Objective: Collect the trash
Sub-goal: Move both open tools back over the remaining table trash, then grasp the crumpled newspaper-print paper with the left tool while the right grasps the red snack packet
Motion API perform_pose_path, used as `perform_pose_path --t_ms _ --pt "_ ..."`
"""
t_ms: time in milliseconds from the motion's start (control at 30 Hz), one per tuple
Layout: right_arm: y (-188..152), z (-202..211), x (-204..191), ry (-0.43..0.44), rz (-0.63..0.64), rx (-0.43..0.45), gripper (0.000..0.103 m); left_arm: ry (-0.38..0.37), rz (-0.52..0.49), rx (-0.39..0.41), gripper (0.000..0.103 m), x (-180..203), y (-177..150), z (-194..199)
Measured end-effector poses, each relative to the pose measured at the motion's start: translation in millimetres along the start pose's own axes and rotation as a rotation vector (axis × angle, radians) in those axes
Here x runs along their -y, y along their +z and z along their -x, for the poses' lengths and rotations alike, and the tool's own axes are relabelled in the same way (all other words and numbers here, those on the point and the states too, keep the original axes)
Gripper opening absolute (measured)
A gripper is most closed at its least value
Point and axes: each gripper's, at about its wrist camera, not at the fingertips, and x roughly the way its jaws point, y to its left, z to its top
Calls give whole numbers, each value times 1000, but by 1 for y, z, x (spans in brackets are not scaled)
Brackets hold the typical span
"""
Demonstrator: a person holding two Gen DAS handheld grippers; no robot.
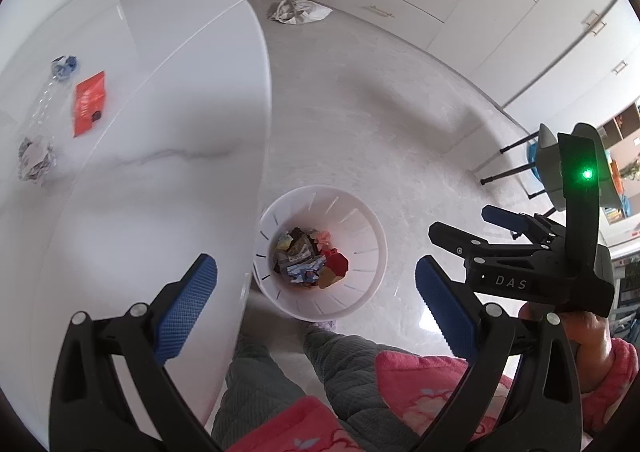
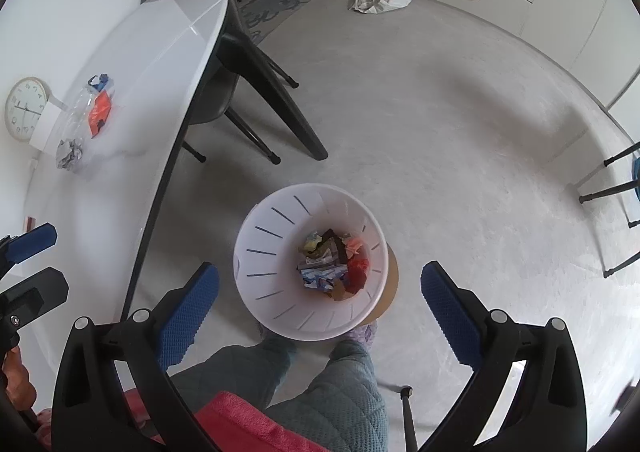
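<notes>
White slotted wastebasket (image 2: 310,261) stands on the floor just beside the counter (image 1: 132,180), holding mixed wrappers. Above it, left tongs (image 1: 316,304) and right tongs (image 2: 320,306) gape wide, empty. On the counter lie a crumpled paper ball (image 1: 35,164), red packet (image 1: 89,102) and clear bottle (image 1: 48,100).

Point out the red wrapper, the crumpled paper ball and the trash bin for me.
red wrapper (image 1: 89,103): left wrist view, middle of its flat face.
crumpled paper ball (image 1: 35,159): left wrist view, centre of the wad.
trash bin (image 2: 264,248): right wrist view, bare inner wall, left side.
</notes>
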Motion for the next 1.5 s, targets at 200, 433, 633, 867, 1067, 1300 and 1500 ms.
perform_pose_path --t_ms 200,433,633,867,1067,1300,1500 --pt "8 -9 -23 22 34 -13 100 34 57 14 95 -24 -5 8" --pt "20 -22 -68 56 115 -37 100 90 166 34 95 -70 -18 21" --pt "29 -38 -109 81 187 -65 100 119 276 44 95 -113 -28 31" --pt "46 -48 -151 104 258 -70 100 167 390 79 95 -161 -31 41" --pt "68 -56 -188 106 336 -71 100 213 497 123 95 -208 -16 34" --pt "98 -67 -221 67 435 -60 100 235 642 162 95 -266 14 12" --pt "123 -79 -237 84 448 -70 100 254 695 157 95 -297 41 -11"
